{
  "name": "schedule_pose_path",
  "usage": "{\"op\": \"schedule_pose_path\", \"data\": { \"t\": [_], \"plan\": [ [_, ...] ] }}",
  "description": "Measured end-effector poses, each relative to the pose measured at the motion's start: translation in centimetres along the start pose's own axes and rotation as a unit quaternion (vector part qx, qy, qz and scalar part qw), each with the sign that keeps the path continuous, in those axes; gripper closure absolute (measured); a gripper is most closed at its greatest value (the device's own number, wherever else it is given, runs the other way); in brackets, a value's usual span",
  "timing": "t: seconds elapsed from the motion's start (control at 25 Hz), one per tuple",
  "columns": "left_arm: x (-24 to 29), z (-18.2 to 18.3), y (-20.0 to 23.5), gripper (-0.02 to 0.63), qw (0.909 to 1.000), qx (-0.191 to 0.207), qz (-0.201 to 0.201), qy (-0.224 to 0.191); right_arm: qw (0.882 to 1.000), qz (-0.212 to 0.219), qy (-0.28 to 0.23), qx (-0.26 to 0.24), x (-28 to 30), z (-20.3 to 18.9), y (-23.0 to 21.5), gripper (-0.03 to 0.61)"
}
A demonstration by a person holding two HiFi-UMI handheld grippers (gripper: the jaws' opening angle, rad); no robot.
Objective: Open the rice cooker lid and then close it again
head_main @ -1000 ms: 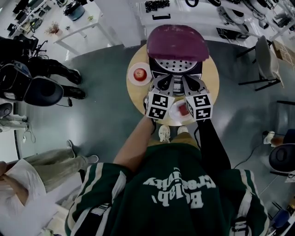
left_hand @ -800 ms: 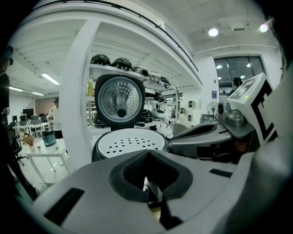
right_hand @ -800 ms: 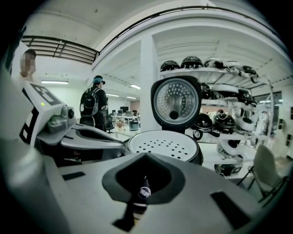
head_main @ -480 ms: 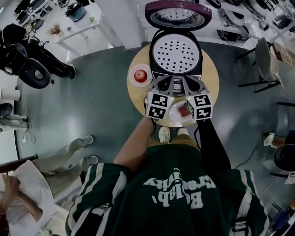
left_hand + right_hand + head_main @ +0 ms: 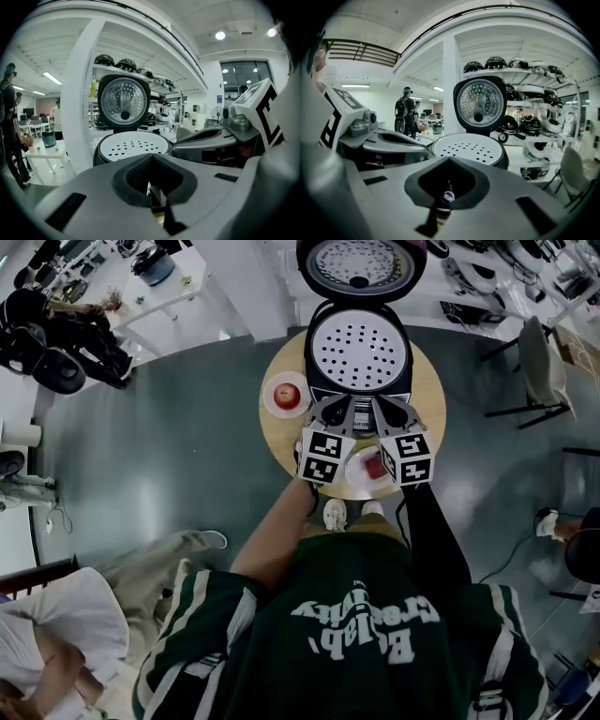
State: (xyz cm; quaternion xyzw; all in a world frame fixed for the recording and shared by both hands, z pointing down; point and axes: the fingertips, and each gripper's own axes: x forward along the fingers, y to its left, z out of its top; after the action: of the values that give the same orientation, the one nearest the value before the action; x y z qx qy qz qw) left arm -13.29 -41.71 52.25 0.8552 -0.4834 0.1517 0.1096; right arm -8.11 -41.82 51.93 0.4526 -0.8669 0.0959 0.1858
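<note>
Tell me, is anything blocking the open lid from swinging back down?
Nothing visible does. The lid stands raised behind the perforated tray, and the left gripper and right gripper sit in front of the rice cooker.

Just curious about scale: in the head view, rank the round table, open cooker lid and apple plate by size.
Round table
open cooker lid, raised toward the camera, so maybe enlarged
apple plate
</note>
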Motion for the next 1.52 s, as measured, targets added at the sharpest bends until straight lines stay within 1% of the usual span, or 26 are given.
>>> {"op": "schedule_pose_path", "data": {
  "t": [0.2, 0.32, 0.4, 0.48, 0.6, 0.72, 0.92, 1.04, 1.16, 1.32, 1.4, 1.52],
  "plan": [
    [0.0, -0.1, 0.0, 0.614, 1.0000, 0.002, -0.002, 0.001, 1.000, -0.004, 0.001, -0.008, 0.1, -0.1, 0.0, 0.575],
    [-0.1, 0.0, 0.1, 0.614, 1.0000, 0.000, -0.002, -0.002, 1.000, 0.002, -0.001, -0.014, 0.1, 0.1, 0.2, 0.575],
    [0.0, 0.3, 0.1, 0.614, 1.0000, -0.003, -0.002, -0.006, 1.000, 0.011, -0.010, -0.009, 0.0, 0.3, 0.0, 0.575],
    [0.1, 0.6, 0.2, 0.614, 1.0000, -0.001, 0.001, -0.002, 1.000, 0.020, -0.017, -0.009, -0.2, 0.6, -0.4, 0.574],
    [0.3, 2.1, 0.7, 0.614, 0.9998, 0.002, 0.018, -0.011, 0.999, 0.026, -0.044, -0.017, -0.4, 2.6, -1.7, 0.574],
    [0.6, 5.2, 1.9, 0.614, 0.9985, 0.004, 0.035, -0.042, 0.996, 0.023, -0.082, -0.006, -0.4, 6.0, -4.3, 0.574],
    [1.4, 12.2, 4.8, 0.614, 0.9928, 0.010, 0.073, -0.095, 0.990, 0.005, -0.140, 0.009, -0.1, 12.8, -9.5, 0.574],
    [2.1, 16.1, 6.4, 0.614, 0.9885, 0.020, 0.089, -0.121, 0.986, -0.005, -0.169, 0.005, 0.3, 16.8, -12.3, 0.574],
    [3.1, 19.7, 7.9, 0.614, 0.9849, 0.030, 0.094, -0.142, 0.982, -0.012, -0.187, 0.000, 1.3, 20.0, -14.7, 0.574],
    [5.0, 24.1, 9.5, 0.614, 0.9793, 0.078, 0.104, -0.155, 0.979, -0.026, -0.201, -0.027, 2.9, 24.4, -16.8, 0.574],
    [6.0, 26.1, 10.6, 0.614, 0.9775, 0.089, 0.110, -0.156, 0.977, -0.027, -0.206, -0.050, 3.8, 26.9, -17.6, 0.574],
    [7.8, 29.0, 12.7, 0.614, 0.9769, 0.096, 0.118, -0.150, 0.978, -0.020, -0.192, -0.083, 5.7, 29.9, -18.6, 0.574]
  ]
}}
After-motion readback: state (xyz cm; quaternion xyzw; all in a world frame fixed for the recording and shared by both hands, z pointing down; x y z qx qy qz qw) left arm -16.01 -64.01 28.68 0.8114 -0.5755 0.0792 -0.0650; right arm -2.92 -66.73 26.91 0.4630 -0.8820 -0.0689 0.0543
